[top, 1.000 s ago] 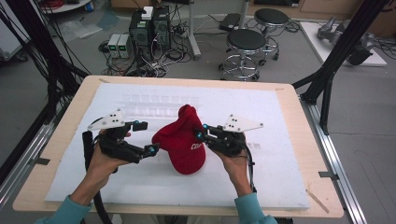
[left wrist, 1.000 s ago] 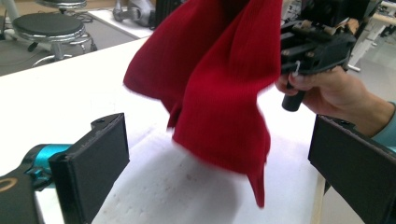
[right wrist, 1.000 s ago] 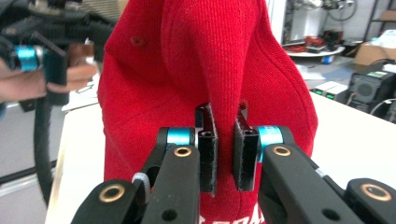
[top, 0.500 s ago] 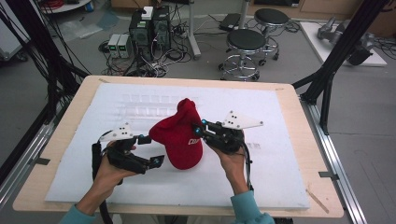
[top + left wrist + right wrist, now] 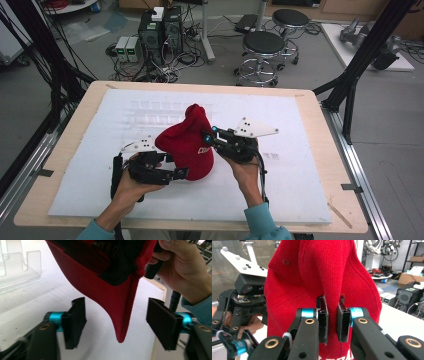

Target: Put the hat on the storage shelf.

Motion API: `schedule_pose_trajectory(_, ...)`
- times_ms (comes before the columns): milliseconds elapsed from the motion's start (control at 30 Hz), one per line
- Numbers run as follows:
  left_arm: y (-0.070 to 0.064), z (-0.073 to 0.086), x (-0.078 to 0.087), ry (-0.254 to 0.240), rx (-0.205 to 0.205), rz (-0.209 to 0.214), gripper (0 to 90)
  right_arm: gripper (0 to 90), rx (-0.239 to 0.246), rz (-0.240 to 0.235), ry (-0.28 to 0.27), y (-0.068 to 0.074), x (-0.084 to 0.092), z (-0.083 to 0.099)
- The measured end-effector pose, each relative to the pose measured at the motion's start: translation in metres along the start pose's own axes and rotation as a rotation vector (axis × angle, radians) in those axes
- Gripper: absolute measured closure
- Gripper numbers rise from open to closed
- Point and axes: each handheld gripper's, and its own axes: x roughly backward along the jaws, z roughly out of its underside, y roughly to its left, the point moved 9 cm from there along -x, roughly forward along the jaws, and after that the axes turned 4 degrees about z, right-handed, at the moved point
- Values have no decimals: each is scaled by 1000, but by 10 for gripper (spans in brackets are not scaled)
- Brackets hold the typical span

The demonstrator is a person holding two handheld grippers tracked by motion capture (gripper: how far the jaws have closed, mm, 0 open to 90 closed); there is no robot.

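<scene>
Red cap (image 5: 187, 145) hangs above the white mat (image 5: 300, 190), soft and floppy. Right gripper (image 5: 333, 322) pinches a fold of its knit crown; left gripper (image 5: 117, 327) sits spread around the brim, probably the stiffest spot to grab.

Red knit cap with white lettering (image 5: 189, 142), bunched upright and lifted off the white foam mat (image 5: 300, 165), brim point dangling down.

Beyond my wooden table (image 5: 310, 102) with its white foam sheet (image 5: 300, 180), I saw two stools (image 5: 266, 47), computers (image 5: 160, 27) and tangled cables (image 5: 165, 65).
</scene>
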Motion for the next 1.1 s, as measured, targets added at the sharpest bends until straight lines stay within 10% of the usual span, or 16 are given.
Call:
schedule_pose_trajectory(300, -6, 2, -2, 15, -34, 53, 818, 831, 9, -10, -12, 4, 0, -2)
schedule_pose_trajectory(667, -4, 1, 0, -1, -71, 6, 852, 805, 18, -13, -35, 7, 0, -5)
schedule_pose_trajectory(767, -2, 2, 2, 10, -88, -8, 853, 473, 2, -3, -54, 6, 1, -7)
schedule_pose_trajectory(900, 1, 2, 5, 2, -88, -21, 853, 103, -35, 124, -11, -9, -1, -4)
schedule_pose_trajectory(1100, 11, -8, 19, -32, -109, -53, 852, 102, 23, 159, 50, -16, 10, 6)
